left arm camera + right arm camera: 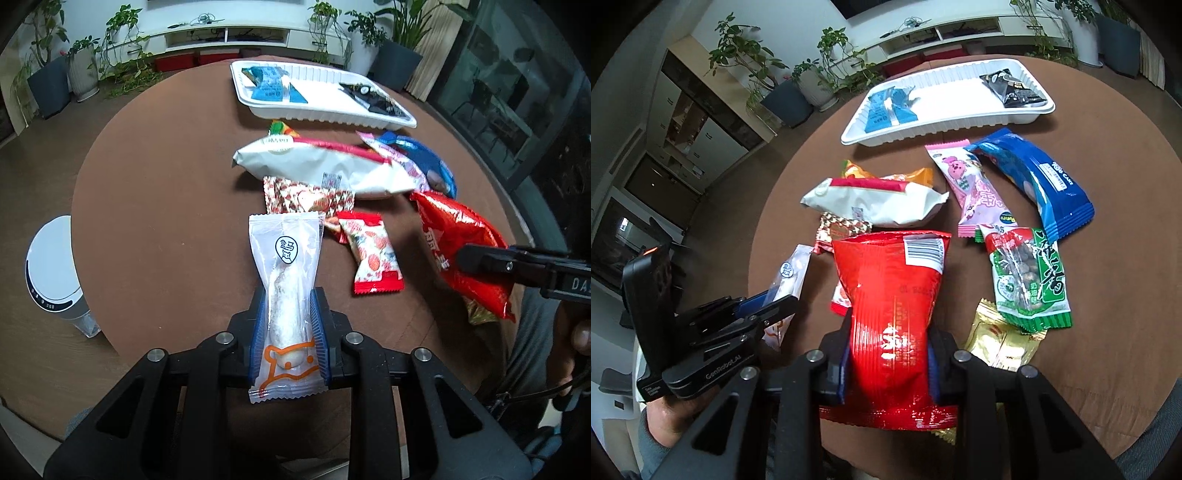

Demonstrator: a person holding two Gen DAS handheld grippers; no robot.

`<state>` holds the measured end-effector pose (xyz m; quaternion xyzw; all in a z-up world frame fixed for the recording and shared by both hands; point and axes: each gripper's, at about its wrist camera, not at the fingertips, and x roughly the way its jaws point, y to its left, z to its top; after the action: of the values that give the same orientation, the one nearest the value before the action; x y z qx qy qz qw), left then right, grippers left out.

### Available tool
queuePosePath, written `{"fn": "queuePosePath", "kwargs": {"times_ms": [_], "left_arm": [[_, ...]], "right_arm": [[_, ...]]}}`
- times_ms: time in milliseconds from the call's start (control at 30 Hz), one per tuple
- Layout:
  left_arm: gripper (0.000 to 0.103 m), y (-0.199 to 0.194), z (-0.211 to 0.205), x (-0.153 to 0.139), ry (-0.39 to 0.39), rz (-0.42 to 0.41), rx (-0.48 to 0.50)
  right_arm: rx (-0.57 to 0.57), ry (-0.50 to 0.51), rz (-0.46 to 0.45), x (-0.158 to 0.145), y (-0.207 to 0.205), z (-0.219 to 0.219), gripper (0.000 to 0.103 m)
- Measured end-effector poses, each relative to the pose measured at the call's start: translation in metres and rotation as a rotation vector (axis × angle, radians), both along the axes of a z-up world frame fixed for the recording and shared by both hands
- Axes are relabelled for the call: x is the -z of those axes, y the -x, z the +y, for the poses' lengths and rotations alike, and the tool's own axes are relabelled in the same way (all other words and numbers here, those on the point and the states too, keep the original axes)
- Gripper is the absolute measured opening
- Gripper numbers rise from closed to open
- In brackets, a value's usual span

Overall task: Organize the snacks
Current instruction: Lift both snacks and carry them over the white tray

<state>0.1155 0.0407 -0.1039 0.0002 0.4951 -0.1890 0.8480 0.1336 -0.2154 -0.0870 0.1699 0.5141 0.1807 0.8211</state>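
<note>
My left gripper (289, 325) is shut on a clear white snack packet (284, 273) with an orange bear print, held above the round brown table (155, 192). My right gripper (890, 347) is shut on a red snack bag (892, 295), which also shows at the right of the left wrist view (461, 243). A white tray (317, 107) at the far side holds a blue packet (273, 85) and a black packet (376, 98). In the right wrist view the tray (942, 122) lies far ahead, and the left gripper (775, 306) sits at lower left.
Loose snacks lie between the grippers and the tray: a large white bag (871, 203), a pink packet (975, 192), a blue bag (1034, 181), a green nut packet (1030, 280), a gold packet (1001, 339), a strawberry-print packet (373, 254). A white bin (51, 266) stands left of the table.
</note>
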Motion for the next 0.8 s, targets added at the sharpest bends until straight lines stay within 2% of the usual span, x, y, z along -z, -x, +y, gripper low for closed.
{"fn": "queuePosePath", "kwargs": {"times_ms": [433, 667, 800], "left_arm": [[0.021, -0.016, 0.008, -0.032, 0.092, -0.037, -0.013], [0.021, -0.056, 0.008, -0.065, 0.130, -0.091, -0.013], [0.021, -0.088, 0.001, -0.093, 0.115, -0.140, 0.003]], "right_arm": [[0.092, -0.094, -0.024, -0.010, -0.006, -0.045, 0.033], [0.195, -0.115, -0.061, -0.025, -0.022, -0.098, 0.033], [0.267, -0.096, -0.105, -0.042, -0.036, -0.132, 0.033]]}}
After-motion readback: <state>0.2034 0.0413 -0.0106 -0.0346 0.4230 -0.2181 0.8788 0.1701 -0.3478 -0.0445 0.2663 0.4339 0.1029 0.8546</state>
